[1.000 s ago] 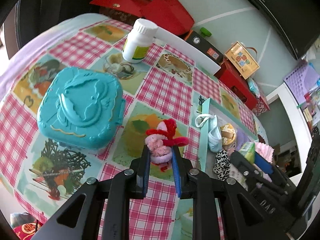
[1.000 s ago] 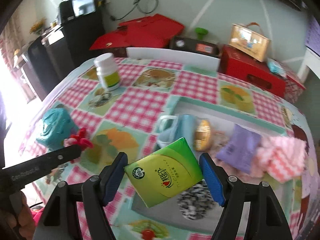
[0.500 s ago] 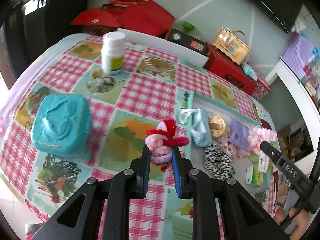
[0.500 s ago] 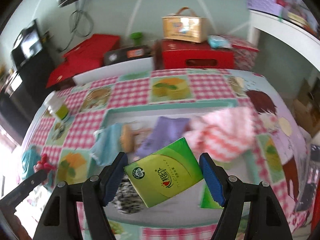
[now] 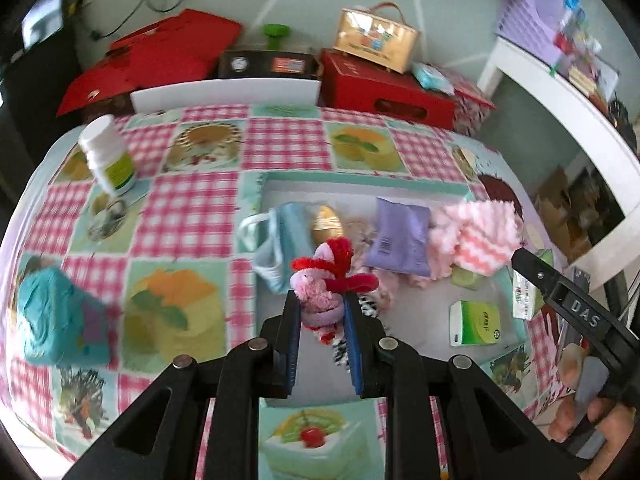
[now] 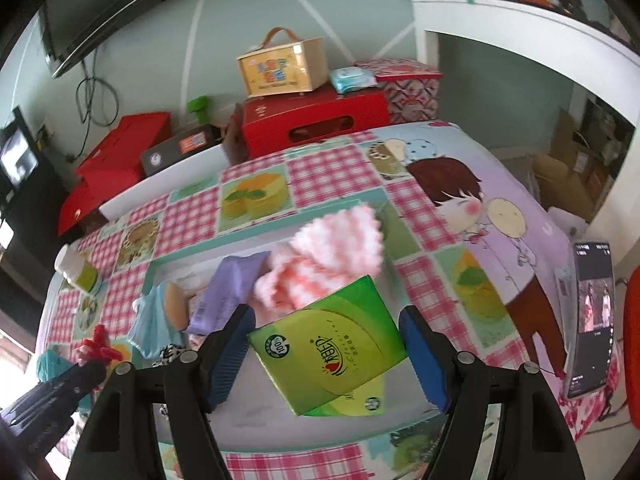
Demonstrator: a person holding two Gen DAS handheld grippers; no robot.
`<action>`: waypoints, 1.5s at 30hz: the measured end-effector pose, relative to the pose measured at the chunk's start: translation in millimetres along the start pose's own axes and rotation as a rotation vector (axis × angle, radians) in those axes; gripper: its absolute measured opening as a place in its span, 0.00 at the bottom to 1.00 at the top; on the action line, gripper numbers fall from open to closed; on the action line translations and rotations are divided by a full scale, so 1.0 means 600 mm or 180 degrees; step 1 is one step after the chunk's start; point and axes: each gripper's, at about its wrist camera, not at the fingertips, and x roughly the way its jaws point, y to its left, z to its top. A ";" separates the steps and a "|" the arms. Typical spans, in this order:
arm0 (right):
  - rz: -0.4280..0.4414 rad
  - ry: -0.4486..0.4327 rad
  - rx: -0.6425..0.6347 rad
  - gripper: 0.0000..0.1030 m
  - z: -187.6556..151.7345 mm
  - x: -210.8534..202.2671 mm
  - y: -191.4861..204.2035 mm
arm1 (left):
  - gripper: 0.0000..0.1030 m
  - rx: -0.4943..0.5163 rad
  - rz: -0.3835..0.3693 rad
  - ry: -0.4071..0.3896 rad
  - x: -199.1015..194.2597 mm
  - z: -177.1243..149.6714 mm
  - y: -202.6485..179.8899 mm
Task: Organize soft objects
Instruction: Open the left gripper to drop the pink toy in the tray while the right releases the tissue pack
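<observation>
My left gripper [image 5: 322,312] is shut on a pink plush toy with red fuzzy arms [image 5: 326,280] and holds it above the near left part of the grey tray [image 5: 360,190]. My right gripper [image 6: 326,344] is shut on a green tissue pack [image 6: 332,344] above the tray's right side [image 6: 256,408]. In the tray lie a blue face mask [image 5: 280,240], a purple packet [image 5: 400,240], a pink fluffy cloth [image 5: 476,236], a black-and-white scrunchie [image 5: 372,304] and another green tissue pack [image 5: 476,322].
A teal plastic case [image 5: 56,316] and a white pill bottle [image 5: 106,154] stand on the checked tablecloth at the left. Red boxes [image 5: 384,88] and a gold carry box [image 5: 376,40] sit behind the table. A phone [image 6: 590,312] lies at the right edge.
My left gripper carried the plush toy right, from beside the teal case to over the tray. My right gripper swung right with the tissue pack, toward the tray's right end.
</observation>
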 end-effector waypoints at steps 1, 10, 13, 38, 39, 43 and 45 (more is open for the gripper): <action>-0.0004 0.0000 0.0032 0.75 0.000 0.000 -0.007 | 0.21 0.0054 0.0001 0.0031 0.007 0.005 -0.010; 0.0086 0.0089 0.0098 0.75 -0.002 0.018 -0.016 | 0.21 0.0194 0.0001 0.0123 0.052 0.026 -0.048; 0.0141 0.0164 -0.0002 0.75 -0.006 0.030 0.001 | 0.21 0.0221 -0.0017 0.0148 0.068 0.019 -0.051; 0.0202 0.0350 -0.0545 0.75 -0.031 0.057 0.086 | 0.45 0.0239 -0.0187 0.0283 0.086 -0.007 -0.021; 0.0204 0.0351 -0.0543 0.75 -0.031 0.057 0.086 | 0.45 0.0243 -0.0184 0.0269 0.083 -0.006 -0.021; 0.0203 0.0343 -0.0519 0.76 -0.030 0.053 0.084 | 0.56 0.0231 -0.0178 0.0245 0.079 -0.004 -0.018; 0.0172 0.0312 -0.0524 0.77 -0.029 0.049 0.083 | 0.59 0.0223 -0.0174 0.0226 0.076 -0.003 -0.017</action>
